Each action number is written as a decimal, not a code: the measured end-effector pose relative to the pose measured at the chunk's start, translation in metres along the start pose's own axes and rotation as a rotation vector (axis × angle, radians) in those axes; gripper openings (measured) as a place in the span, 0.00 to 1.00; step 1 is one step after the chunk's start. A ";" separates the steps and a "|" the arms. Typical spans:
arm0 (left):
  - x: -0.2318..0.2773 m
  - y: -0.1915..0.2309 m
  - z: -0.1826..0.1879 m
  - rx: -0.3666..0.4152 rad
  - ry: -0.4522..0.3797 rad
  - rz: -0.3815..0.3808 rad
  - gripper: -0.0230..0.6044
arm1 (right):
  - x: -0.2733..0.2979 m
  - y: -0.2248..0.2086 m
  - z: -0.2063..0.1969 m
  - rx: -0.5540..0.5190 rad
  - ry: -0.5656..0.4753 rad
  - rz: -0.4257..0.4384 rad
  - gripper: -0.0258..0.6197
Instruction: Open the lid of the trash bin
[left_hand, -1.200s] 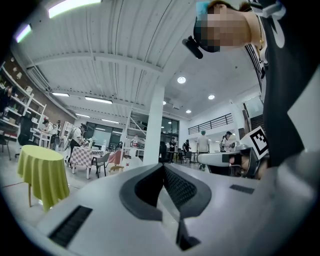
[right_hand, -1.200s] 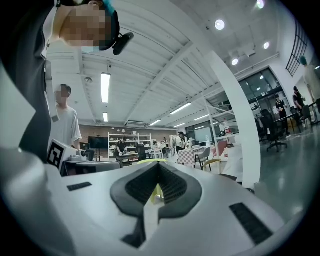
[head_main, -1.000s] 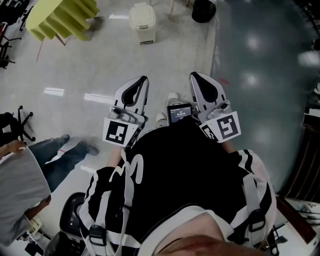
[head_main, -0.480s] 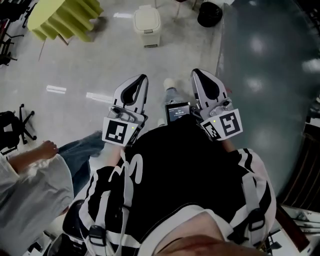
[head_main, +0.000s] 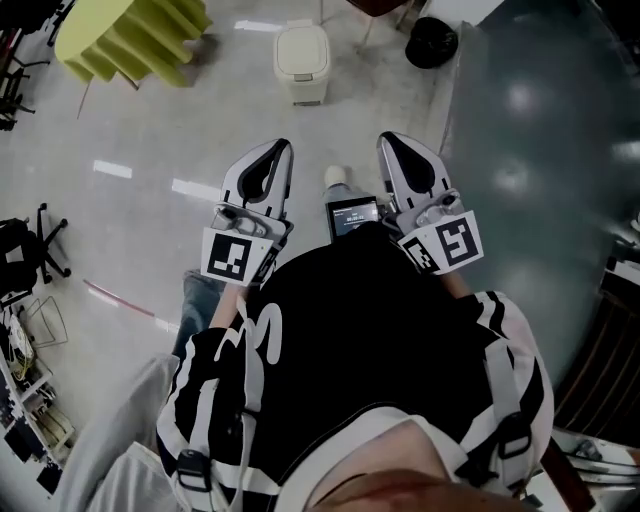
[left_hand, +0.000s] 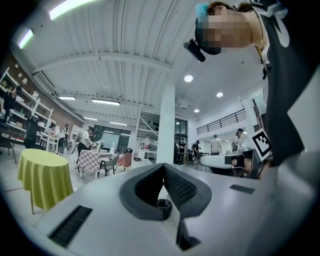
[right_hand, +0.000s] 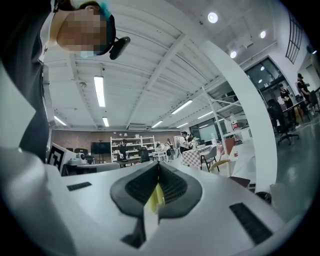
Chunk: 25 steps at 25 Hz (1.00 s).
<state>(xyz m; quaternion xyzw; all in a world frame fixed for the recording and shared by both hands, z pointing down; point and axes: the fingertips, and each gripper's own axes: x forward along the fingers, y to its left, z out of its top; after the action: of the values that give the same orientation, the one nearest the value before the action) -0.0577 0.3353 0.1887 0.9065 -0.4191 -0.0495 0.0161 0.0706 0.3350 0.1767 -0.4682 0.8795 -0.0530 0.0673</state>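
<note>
A cream trash bin stands on the floor far ahead, its lid down. Both grippers are held close to the person's chest, well short of the bin. My left gripper is shut with nothing in it, jaws meeting at the tip. My right gripper is shut the same way and empty. In the left gripper view my left gripper points out across the hall, and in the right gripper view my right gripper does the same; neither view shows the bin.
A round table under a yellow cloth stands left of the bin, also seen as the yellow table. A black round bin sits to the right. Another person's grey sleeve is at lower left. A small screen hangs between the grippers.
The view has advanced: the cream bin sits lower and nearer in the frame. The other person at the left has slid down out of the frame. Both grippers stay shut.
</note>
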 end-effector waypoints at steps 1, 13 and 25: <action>0.007 0.006 0.001 0.001 -0.001 0.007 0.05 | 0.008 -0.005 0.001 0.003 0.001 0.010 0.06; 0.080 0.075 0.008 0.010 -0.004 0.065 0.05 | 0.099 -0.059 0.009 -0.008 0.031 0.069 0.06; 0.138 0.102 0.011 0.015 -0.010 0.059 0.05 | 0.139 -0.104 0.015 -0.004 0.029 0.068 0.06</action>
<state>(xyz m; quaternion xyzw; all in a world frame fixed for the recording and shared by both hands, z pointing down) -0.0474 0.1647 0.1749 0.8936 -0.4460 -0.0504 0.0087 0.0812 0.1618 0.1687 -0.4375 0.8958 -0.0555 0.0555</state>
